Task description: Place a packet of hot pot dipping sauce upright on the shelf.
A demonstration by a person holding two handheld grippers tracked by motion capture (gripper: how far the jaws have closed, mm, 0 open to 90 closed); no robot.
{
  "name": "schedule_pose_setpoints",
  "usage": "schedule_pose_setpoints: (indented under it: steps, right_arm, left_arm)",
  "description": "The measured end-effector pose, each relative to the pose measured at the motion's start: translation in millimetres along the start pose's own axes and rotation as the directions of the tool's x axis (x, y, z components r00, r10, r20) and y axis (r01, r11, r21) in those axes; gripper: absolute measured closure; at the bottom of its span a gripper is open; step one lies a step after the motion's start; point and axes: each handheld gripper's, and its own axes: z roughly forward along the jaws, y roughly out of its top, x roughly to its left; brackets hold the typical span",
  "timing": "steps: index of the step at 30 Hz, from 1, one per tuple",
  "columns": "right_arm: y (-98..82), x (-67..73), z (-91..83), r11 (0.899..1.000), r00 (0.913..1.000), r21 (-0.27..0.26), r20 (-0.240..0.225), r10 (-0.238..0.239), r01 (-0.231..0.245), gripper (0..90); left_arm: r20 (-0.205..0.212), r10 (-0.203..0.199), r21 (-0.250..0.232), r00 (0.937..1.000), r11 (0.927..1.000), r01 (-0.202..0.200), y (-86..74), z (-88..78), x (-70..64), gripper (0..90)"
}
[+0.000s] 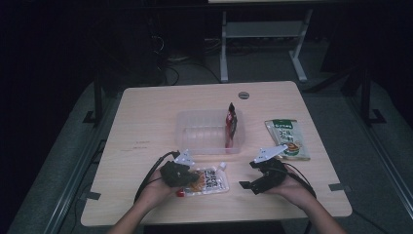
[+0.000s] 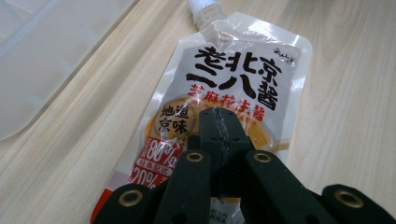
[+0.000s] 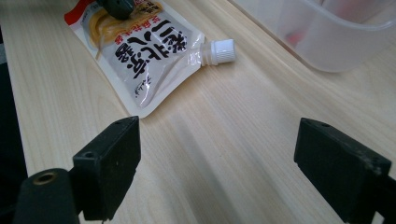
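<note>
A white sauce pouch (image 1: pixel 210 180) with black lettering and a white screw cap (image 3: pixel 220 50) lies flat near the table's front edge. My left gripper (image 1: pixel 192 176) is over its printed lower half, jaws pressed together with nothing visible between them. In the left gripper view the closed tips (image 2: pixel 219 116) sit just above the pouch (image 2: pixel 238 70). My right gripper (image 1: pixel 249 174) rests to the right of the pouch, open, its jaws (image 3: pixel 217 149) spread wide over bare wood. The pouch (image 3: pixel 140 51) lies ahead of them, and the left gripper (image 3: pixel 116 5) touches its far end.
A clear plastic container (image 1: pixel 195 131) stands mid-table behind the pouch, with a red packet (image 1: pixel 231 124) leaning against its right wall. A green snack packet (image 1: pixel 288 139) lies flat to the right. Both forearms enter from the bottom edge.
</note>
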Motion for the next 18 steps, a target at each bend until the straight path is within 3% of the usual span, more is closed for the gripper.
schedule_pose_setpoints:
  steps: [10,14,18]
  right_arm:
    - [5.2,4.9,5.1,1.0,0.9993,-0.002,-0.036,0.009,-0.009,14.3]
    - [9.9,8.4,10.1,1.0,0.998,-0.009,-0.061,0.018,-0.019,14.3]
    - [16.4,11.6,18.7,1.0,0.9955,-0.015,-0.093,0.018,-0.019,14.3]
  left_arm:
    - [-0.024,0.012,0.045,0.9996,0.9989,-0.011,1.5,10.3,-0.7,89.9]
    - [-0.008,-0.012,0.042,0.9999,0.9991,0.012,1.8,11.8,1.2,89.9]
    - [-0.011,0.0,0.046,0.9999,0.9989,0.001,1.8,11.5,1.1,89.9]
